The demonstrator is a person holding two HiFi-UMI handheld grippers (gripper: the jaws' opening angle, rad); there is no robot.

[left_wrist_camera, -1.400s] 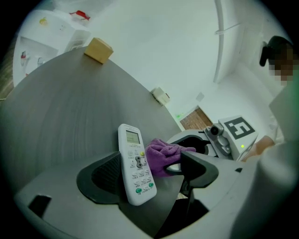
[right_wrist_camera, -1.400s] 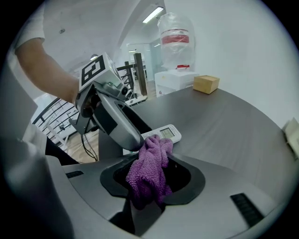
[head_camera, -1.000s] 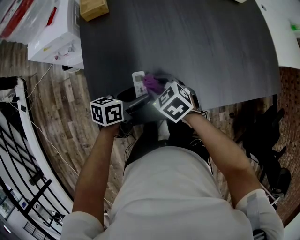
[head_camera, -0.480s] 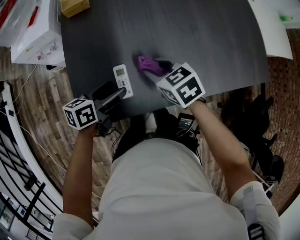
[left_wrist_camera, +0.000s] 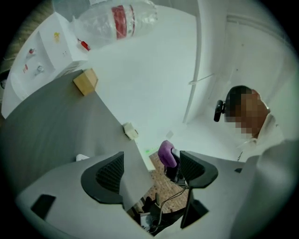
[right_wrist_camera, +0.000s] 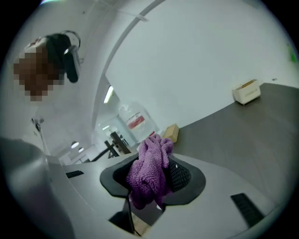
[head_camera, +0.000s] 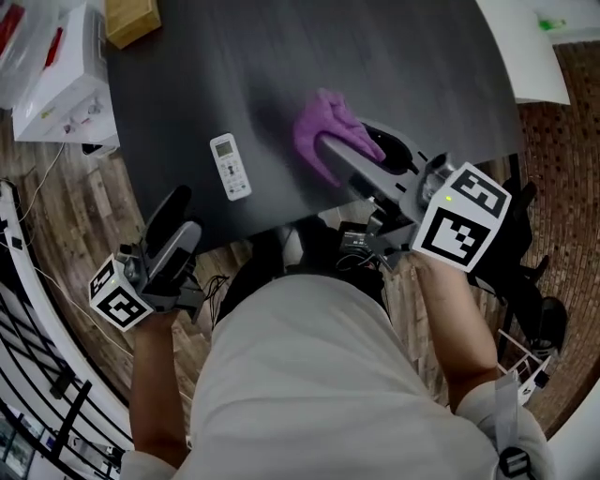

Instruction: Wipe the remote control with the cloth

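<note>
The white remote control (head_camera: 230, 167) lies flat on the dark table (head_camera: 412, 66), near its front edge, with nothing touching it. To its right, my right gripper (head_camera: 352, 150) is shut on a bunched purple cloth (head_camera: 322, 134), held above the table; in the right gripper view the cloth (right_wrist_camera: 152, 170) fills the gap between the pads. My left gripper (head_camera: 176, 223) hangs open off the table's front-left edge, over the floor, holding nothing. In the left gripper view its pads (left_wrist_camera: 110, 172) stand wide apart and the cloth (left_wrist_camera: 167, 152) shows far off between them.
A wooden block (head_camera: 131, 21) sits at the table's far left corner, with a small white box (right_wrist_camera: 246, 91) farther along the table. A white cabinet (head_camera: 56, 94) stands left of the table, and cables run over the wood floor (head_camera: 75, 216). A white surface (head_camera: 534, 47) adjoins at the right.
My left gripper has drawn back off the table's edge, away from the remote. My right gripper has carried the cloth off the remote, up and to the right. The remote stays in place.
</note>
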